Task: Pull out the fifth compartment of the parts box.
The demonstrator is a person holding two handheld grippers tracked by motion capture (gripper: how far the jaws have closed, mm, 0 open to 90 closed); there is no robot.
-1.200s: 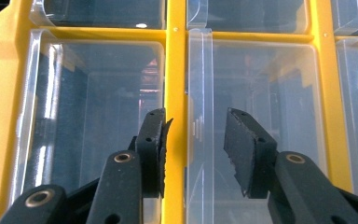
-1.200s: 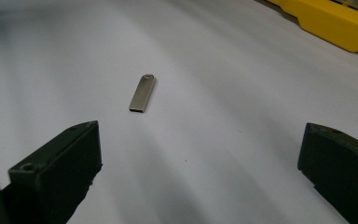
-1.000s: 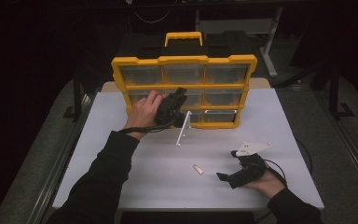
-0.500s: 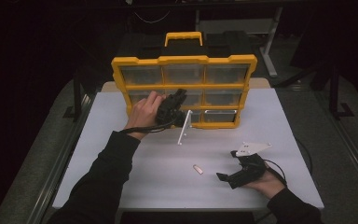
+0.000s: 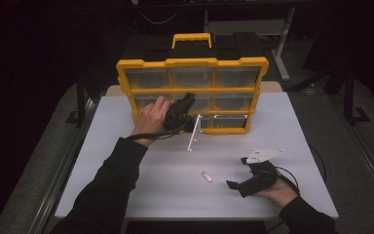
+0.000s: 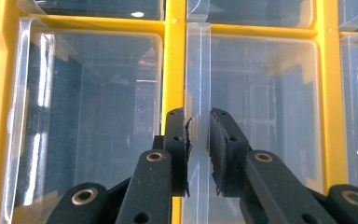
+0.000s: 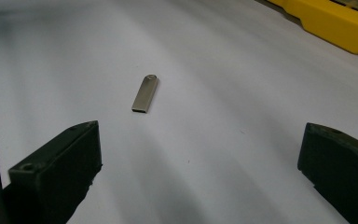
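Left gripper (image 5: 187,105) at the front of the yellow organizer (image 5: 193,63), middle row. Jaws clenched on the clear drawer's pull tab (image 6: 198,70), just finished closing; the tab sits between the pads in the left gripper view. A clear drawer front (image 5: 194,132) hangs open on the bottom row, tilted out over the white surface (image 5: 141,185). Small metal USB stick (image 5: 206,177) lies flat on the surface, apart from the organizer. Right gripper (image 5: 241,185) rests low near the front edge, jaws released and wide, stick lying ahead of them, untouched.
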